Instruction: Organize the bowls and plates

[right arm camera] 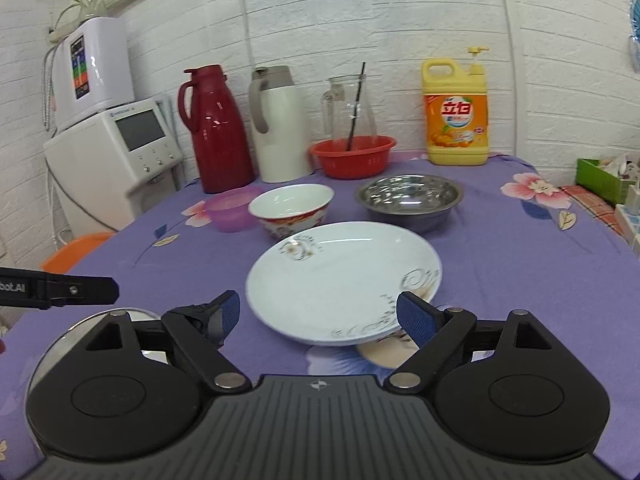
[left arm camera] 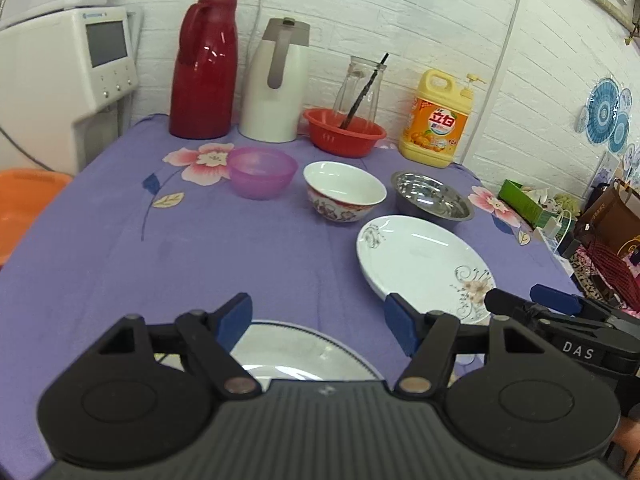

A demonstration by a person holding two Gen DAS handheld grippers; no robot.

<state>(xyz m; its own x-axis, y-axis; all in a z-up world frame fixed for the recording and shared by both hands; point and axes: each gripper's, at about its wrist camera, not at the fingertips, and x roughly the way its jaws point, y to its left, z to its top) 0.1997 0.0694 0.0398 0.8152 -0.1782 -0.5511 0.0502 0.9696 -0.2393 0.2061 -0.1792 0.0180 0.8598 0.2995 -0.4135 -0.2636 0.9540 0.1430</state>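
The left gripper (left arm camera: 318, 326) hangs over the purple flowered cloth of the desk (left arm camera: 120, 248) with its blue-padded fingers standing well apart and nothing between them. Just below and behind its fingertips lies a white round plate with a dark dotted rim (left arm camera: 288, 350), flat on the cloth and partly hidden under the gripper's body.

Ahead of the left gripper and to its right sits a white shallow ceramic plate with grey scroll and pale flower decoration (left arm camera: 424, 262). In the right wrist view this plate (right arm camera: 344, 280) lies straight in front of the right gripper (right arm camera: 318, 318), whose fingers are spread wide and hold nothing; the plate's near edge lies between the fingertips, the right pad overlapping the rim in the picture, though whether it touches cannot be told.

Beyond that plate stand three bowls in a row. Farthest left from the right gripper is a translucent pink-purple plastic bowl (right arm camera: 232, 210), then a white ceramic bowl with a red and floral band on its outside (right arm camera: 292, 212), then a shiny stainless steel bowl (right arm camera: 410, 200), all upright and empty.

Along the white brick wall behind them are a tall red thermos jug (right arm camera: 216, 132), a white thermos jug with a grey handle (right arm camera: 278, 128), a red plastic basin (right arm camera: 352, 156) with a clear glass pitcher (right arm camera: 350, 108) standing in it, and a yellow dish soap bottle with a pump (right arm camera: 456, 112).
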